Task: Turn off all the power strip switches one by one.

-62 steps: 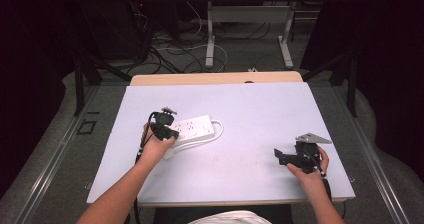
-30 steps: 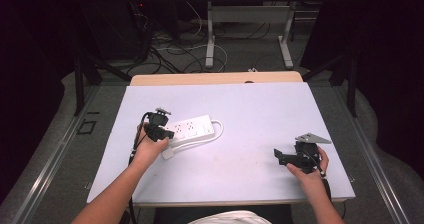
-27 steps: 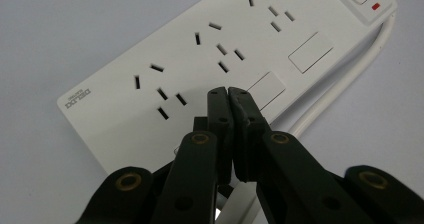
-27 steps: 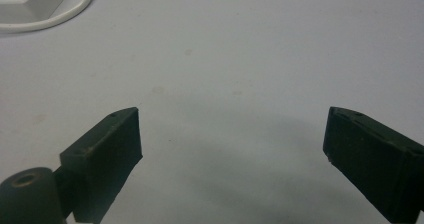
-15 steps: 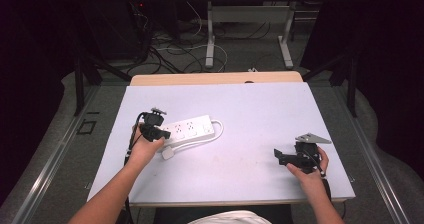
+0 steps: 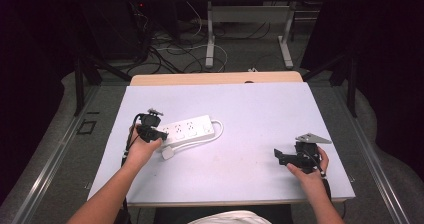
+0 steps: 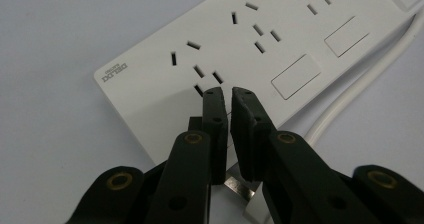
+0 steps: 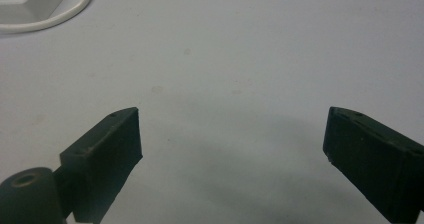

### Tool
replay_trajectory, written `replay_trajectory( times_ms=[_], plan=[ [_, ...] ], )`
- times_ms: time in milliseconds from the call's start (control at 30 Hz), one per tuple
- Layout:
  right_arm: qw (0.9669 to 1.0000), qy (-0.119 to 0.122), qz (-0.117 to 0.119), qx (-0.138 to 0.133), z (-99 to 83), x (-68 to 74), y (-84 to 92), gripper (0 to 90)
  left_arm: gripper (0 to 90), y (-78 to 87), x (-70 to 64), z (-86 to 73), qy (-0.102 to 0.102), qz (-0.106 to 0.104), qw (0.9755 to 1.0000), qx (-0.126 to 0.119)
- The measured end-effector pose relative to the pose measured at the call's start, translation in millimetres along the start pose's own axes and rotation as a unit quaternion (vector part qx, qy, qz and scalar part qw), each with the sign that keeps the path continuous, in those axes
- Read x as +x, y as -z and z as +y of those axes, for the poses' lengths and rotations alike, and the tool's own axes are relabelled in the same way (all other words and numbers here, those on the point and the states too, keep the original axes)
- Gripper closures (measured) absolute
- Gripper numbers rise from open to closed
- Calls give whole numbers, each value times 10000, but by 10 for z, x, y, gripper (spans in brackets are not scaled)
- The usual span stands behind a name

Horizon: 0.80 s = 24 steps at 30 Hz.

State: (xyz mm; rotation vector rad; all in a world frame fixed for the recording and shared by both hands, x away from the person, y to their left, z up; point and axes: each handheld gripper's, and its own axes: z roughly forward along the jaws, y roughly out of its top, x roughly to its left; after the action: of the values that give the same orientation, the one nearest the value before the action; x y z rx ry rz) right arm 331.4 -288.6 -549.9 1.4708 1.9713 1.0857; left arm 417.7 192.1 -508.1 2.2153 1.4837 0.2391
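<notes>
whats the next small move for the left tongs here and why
Probably open the left tongs a little and back off for a cleaner look. Their jaws stand nearly shut over the end of the white power strip, with a bit of metal low between them that I cannot identify. The plug lies loose on the table just beside that hand.

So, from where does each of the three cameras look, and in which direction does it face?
High view: above the person's side, facing forward and down on the table; both forearms and both grippers show.
Left gripper view: rides the left gripper, facing the power strip past its nearly closed jaws.
Right gripper view: rides the right gripper, facing bare tabletop between wide jaws.
Shared: the power strip's end and cable appear in the right gripper view too.
</notes>
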Motion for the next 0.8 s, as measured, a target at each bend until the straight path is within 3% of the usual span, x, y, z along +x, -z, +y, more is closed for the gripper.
replay_trajectory(
  times_ms=[800],
  plan=[
    [10000, 12, -3, -12, 3, 4, 3, 81, 853, -14, 18, -34, -3, -27, 10000, 27]
  ],
)
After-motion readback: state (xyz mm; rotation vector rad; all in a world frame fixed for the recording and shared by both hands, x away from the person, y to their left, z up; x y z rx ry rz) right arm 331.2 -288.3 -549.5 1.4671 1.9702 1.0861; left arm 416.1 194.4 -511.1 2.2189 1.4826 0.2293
